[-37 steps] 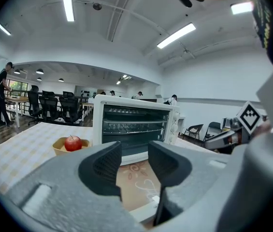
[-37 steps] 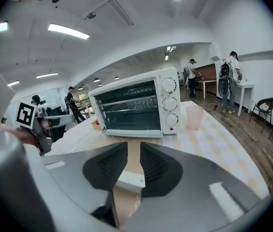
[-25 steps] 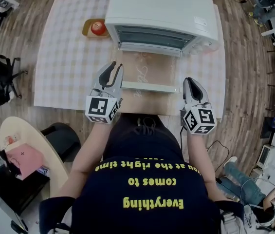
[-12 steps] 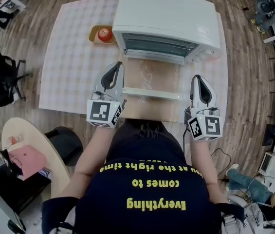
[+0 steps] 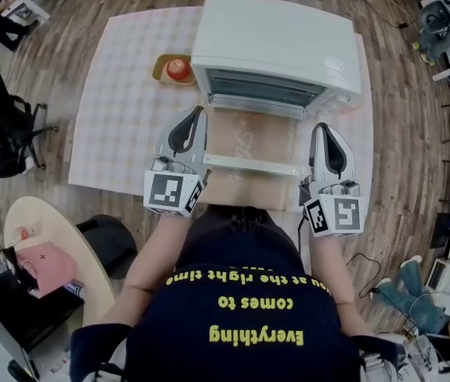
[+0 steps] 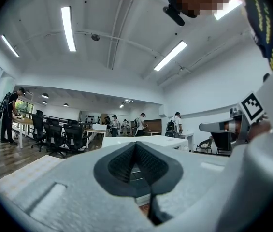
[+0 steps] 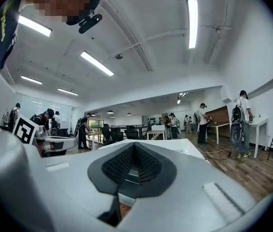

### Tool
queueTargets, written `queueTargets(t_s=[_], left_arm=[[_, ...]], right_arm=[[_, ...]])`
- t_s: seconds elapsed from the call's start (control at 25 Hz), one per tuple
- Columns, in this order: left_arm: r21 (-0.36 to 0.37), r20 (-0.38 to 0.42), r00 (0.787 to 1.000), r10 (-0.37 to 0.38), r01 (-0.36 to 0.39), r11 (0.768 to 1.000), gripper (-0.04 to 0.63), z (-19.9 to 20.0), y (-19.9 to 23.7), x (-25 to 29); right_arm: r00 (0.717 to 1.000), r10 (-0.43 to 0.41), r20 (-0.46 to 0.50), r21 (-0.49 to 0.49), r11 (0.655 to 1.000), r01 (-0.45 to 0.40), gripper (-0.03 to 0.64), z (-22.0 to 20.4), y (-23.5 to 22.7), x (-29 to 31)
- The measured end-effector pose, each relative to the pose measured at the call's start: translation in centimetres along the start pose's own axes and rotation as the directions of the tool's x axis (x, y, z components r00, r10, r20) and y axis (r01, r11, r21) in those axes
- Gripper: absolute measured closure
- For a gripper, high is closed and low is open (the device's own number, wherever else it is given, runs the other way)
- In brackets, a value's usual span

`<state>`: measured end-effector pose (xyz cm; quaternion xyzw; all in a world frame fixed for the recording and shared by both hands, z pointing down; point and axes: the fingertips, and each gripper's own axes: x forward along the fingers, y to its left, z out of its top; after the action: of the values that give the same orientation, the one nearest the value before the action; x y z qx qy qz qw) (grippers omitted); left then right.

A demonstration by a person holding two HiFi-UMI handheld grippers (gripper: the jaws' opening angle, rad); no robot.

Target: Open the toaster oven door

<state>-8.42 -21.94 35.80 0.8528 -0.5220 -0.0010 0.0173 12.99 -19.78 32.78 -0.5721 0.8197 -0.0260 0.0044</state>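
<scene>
The white toaster oven (image 5: 276, 38) stands at the back of the table. Its glass door (image 5: 248, 134) lies folded down flat toward me, with the handle bar (image 5: 250, 165) along its near edge. My left gripper (image 5: 200, 111) rests beside the door's left edge, jaws shut with nothing between them. At the door's right edge sits my right gripper (image 5: 325, 126), also shut and empty. In the left gripper view the shut pads (image 6: 135, 151) point at the oven; the right gripper view shows its pads (image 7: 133, 153) closed the same way.
A red apple (image 5: 178, 68) sits on a small wooden plate (image 5: 162, 72) left of the oven. A checked cloth (image 5: 121, 126) covers the table. A round side table (image 5: 45, 237) and office chairs (image 5: 5, 130) stand at the left; people work in the background.
The left gripper's jaws have closed. Both grippers have stayed beside the ends of the lowered door, and the view has shifted slightly.
</scene>
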Motion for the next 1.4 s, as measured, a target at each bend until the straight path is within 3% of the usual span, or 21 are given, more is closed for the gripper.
queueTargets(t_s=[1.4], left_arm=[[-0.006, 0.014, 0.999, -0.046, 0.046, 0.999, 0.595, 0.9, -1.1, -0.3]], right_arm=[[1.0, 0.024, -0.012, 0.008, 1.0, -0.023, 0.606, 0.9, 1.2, 0.3]])
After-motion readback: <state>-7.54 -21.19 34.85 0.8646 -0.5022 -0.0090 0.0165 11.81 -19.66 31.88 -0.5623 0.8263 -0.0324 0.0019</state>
